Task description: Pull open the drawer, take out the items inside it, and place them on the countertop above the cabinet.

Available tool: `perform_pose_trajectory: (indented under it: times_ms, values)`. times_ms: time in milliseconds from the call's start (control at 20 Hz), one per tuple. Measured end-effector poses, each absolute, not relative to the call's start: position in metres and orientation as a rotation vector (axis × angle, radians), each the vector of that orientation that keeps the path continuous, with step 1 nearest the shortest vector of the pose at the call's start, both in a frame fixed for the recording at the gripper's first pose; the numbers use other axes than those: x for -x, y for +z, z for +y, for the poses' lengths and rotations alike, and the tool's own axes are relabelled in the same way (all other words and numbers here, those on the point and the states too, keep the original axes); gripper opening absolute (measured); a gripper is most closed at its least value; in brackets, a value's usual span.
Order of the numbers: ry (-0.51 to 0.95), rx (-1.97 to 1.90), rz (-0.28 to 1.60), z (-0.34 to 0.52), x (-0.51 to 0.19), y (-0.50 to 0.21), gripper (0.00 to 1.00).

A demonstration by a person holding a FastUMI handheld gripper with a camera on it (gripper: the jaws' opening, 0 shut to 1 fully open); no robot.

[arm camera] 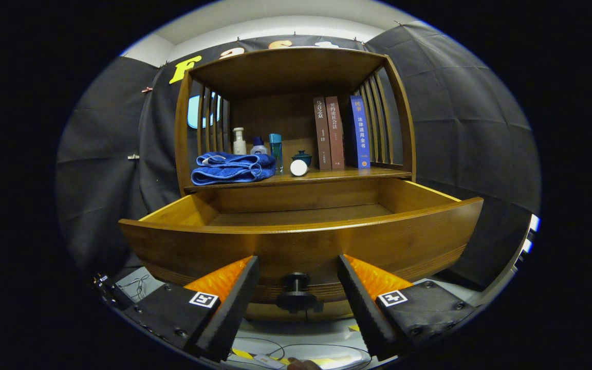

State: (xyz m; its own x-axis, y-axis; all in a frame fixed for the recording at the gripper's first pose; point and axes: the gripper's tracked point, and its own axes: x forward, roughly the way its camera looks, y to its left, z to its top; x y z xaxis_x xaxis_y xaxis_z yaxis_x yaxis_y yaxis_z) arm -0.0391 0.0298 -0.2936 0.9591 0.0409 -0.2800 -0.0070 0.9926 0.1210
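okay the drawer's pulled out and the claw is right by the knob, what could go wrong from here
1. The claw is open with the knob between its fingers; lifting straight up could catch the drawer front.
2. The countertop already holds a blue towel, bottles, a small white container and books, so new items may knock something over.

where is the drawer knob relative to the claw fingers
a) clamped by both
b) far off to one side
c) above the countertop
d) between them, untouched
d: the knob on the pulled-out drawer sits in the gap of the open claw, with space on each side of it.
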Motion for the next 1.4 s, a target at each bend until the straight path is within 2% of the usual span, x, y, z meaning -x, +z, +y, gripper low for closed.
perform_pose_trajectory:
  times_ms: [300, 1400]
  values:
    - [0.014, -0.097, 0.295, 0.033, 0.028, -0.292, 0.98]
    - [0.023, -0.101, 0.276, 0.038, -0.113, -0.299, 0.99]
